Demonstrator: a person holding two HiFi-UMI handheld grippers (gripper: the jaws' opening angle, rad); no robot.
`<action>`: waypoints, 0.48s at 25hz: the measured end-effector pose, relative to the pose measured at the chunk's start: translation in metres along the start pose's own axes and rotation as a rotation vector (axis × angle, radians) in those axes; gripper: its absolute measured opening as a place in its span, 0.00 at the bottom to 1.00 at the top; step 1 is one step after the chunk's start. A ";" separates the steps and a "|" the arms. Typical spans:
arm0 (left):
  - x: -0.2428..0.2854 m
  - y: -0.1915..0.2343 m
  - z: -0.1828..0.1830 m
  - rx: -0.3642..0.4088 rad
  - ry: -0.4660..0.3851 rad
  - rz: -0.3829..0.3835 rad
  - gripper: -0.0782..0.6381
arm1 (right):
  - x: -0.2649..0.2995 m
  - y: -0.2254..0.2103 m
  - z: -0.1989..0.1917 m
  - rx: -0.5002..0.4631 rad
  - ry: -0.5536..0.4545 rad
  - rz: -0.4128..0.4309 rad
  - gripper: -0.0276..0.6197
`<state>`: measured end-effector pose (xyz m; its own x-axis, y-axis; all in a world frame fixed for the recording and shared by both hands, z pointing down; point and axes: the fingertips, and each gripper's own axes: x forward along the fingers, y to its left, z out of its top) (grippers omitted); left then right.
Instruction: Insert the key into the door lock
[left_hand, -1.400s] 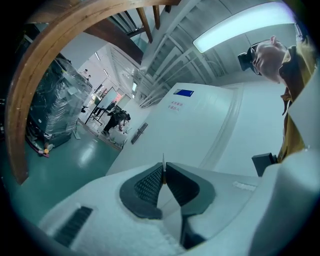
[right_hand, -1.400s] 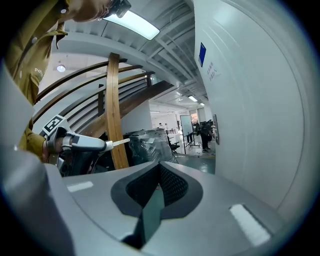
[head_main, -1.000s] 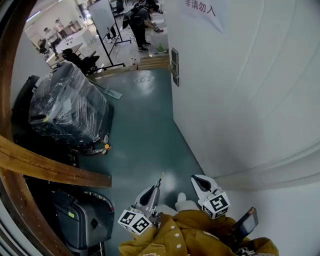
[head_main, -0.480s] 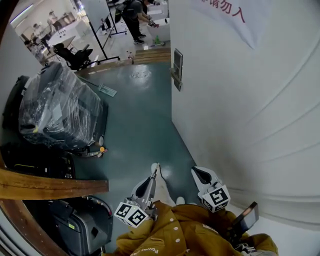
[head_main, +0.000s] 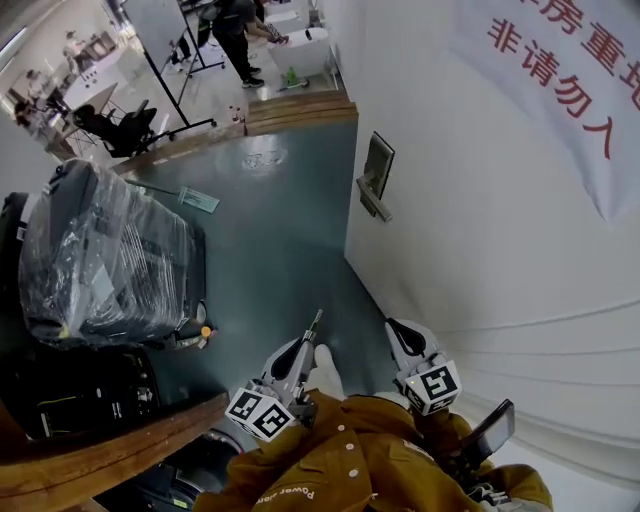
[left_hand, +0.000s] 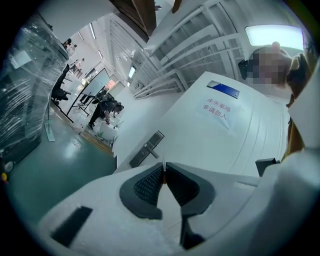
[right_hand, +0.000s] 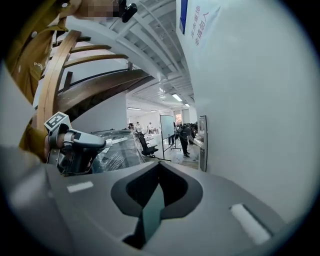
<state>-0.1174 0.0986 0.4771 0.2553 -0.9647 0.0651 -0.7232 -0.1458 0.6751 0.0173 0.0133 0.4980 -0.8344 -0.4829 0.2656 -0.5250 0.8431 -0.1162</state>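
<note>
A thin metal key (head_main: 316, 322) sticks out of the tips of my left gripper (head_main: 308, 343), which is shut on it. In the left gripper view the key (left_hand: 163, 167) shows as a slim blade between the closed pads. The door lock (head_main: 375, 176), a grey plate with a lever handle, sits on the white door (head_main: 480, 230) well ahead of both grippers. It also appears as a lock plate (left_hand: 147, 148) ahead of the key, and as a dark plate (right_hand: 202, 143) on the wall. My right gripper (head_main: 392, 326) is shut and holds nothing, beside the door.
A plastic-wrapped machine (head_main: 100, 260) stands left of the green floor (head_main: 280, 230). A curved wooden rail (head_main: 100, 455) crosses the lower left. A wooden step (head_main: 300, 110), a whiteboard (head_main: 160, 25) and people are far ahead. A sign with red characters (head_main: 570, 80) hangs on the door.
Both grippers and the head have travelled forward along the white door. The lock plate is now nearer and larger. The key stays in the left gripper.
</note>
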 end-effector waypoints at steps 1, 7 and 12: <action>0.007 0.008 0.009 0.000 0.003 -0.007 0.14 | 0.010 -0.002 0.007 -0.002 -0.005 -0.011 0.05; 0.036 0.039 0.042 -0.011 0.020 -0.044 0.14 | 0.062 -0.003 0.032 -0.016 -0.009 -0.030 0.05; 0.055 0.046 0.050 -0.034 0.038 -0.071 0.14 | 0.087 -0.009 0.041 -0.025 0.008 -0.027 0.05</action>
<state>-0.1684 0.0278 0.4751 0.3297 -0.9431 0.0437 -0.6806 -0.2054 0.7033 -0.0577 -0.0459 0.4825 -0.8186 -0.5036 0.2763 -0.5427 0.8356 -0.0852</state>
